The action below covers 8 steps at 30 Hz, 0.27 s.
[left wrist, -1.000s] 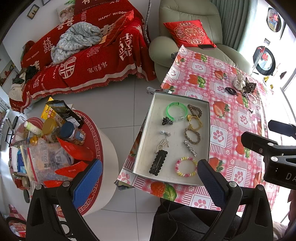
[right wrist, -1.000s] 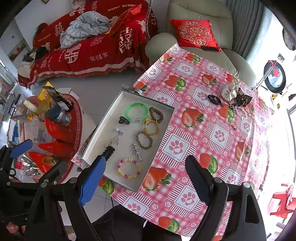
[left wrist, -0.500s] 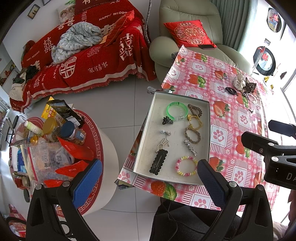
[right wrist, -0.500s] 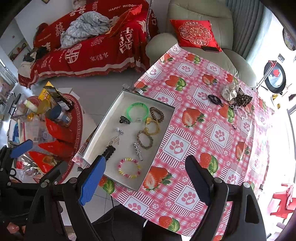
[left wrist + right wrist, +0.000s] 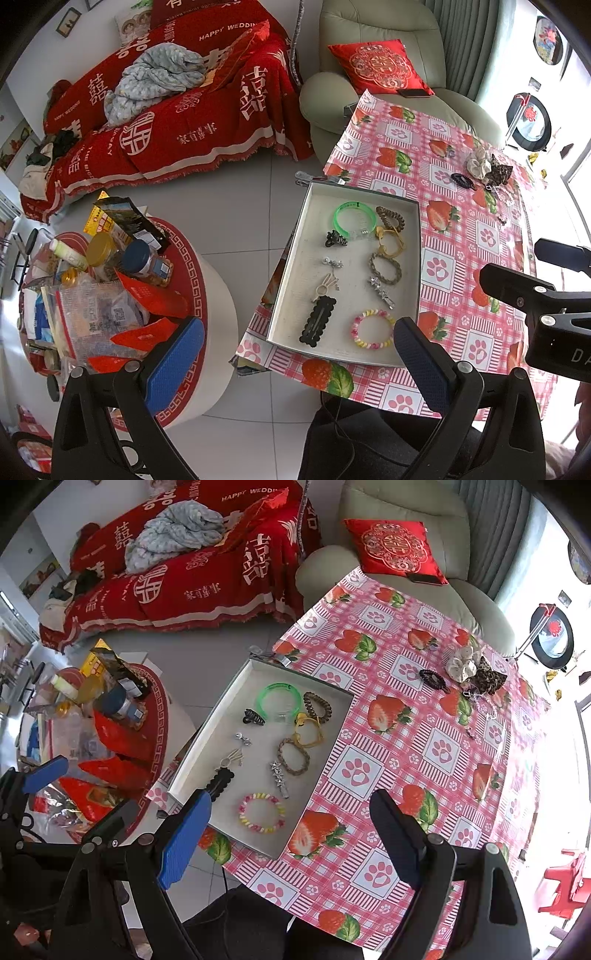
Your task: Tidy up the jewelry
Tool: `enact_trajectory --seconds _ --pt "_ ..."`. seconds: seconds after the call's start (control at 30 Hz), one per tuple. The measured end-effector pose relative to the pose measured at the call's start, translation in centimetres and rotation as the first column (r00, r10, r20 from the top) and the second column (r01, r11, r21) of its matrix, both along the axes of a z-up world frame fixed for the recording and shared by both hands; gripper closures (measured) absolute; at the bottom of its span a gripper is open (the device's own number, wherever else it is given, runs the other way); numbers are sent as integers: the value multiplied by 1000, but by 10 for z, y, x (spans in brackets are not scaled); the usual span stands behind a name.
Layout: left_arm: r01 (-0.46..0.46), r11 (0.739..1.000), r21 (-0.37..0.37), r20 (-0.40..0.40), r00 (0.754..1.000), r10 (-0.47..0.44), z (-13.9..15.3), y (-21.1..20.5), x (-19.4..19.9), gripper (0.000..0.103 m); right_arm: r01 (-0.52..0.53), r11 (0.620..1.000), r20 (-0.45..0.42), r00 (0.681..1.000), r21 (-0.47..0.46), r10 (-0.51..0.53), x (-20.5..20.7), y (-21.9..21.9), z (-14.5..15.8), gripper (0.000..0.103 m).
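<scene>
Both grippers are hovering high over the table (image 5: 436,746) with nothing in them; the left gripper (image 5: 299,354) and the right gripper (image 5: 291,834) are each showing jaws spread wide and empty. The tray (image 5: 291,258) is sitting at the left edge of the table in the middle of both views, already carrying a green bangle (image 5: 354,218), a bead bracelet (image 5: 373,329), a black clip (image 5: 317,320) and other small pieces; the unsorted pile (image 5: 472,672), scrunchies with a dark hair tie (image 5: 433,678) just beside them, is lying at the upper right, well apart from the tray. The risks I am seeing: the tray is looking as if it is overhanging the table edge, so a downward press on its left rim could be tipping it toward the floor; the glossy cloth is likely letting thin chains slide from a pinch; a low reach could be dragging sorted pieces out of order; tangled items in the pile may be lifting together.
</scene>
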State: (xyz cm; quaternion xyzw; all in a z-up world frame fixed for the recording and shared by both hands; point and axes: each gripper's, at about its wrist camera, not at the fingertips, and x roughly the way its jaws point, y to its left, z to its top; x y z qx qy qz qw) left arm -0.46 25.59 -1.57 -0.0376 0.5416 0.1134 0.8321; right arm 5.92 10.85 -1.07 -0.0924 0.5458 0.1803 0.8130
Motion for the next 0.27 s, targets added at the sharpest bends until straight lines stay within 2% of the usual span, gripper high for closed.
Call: enact_trajectory --seconds 0.27 --pt "5 1000 9 8 1000 -5 1 2 -8 0 2 1000 0 1000 0 -2 0 1 -1 14"
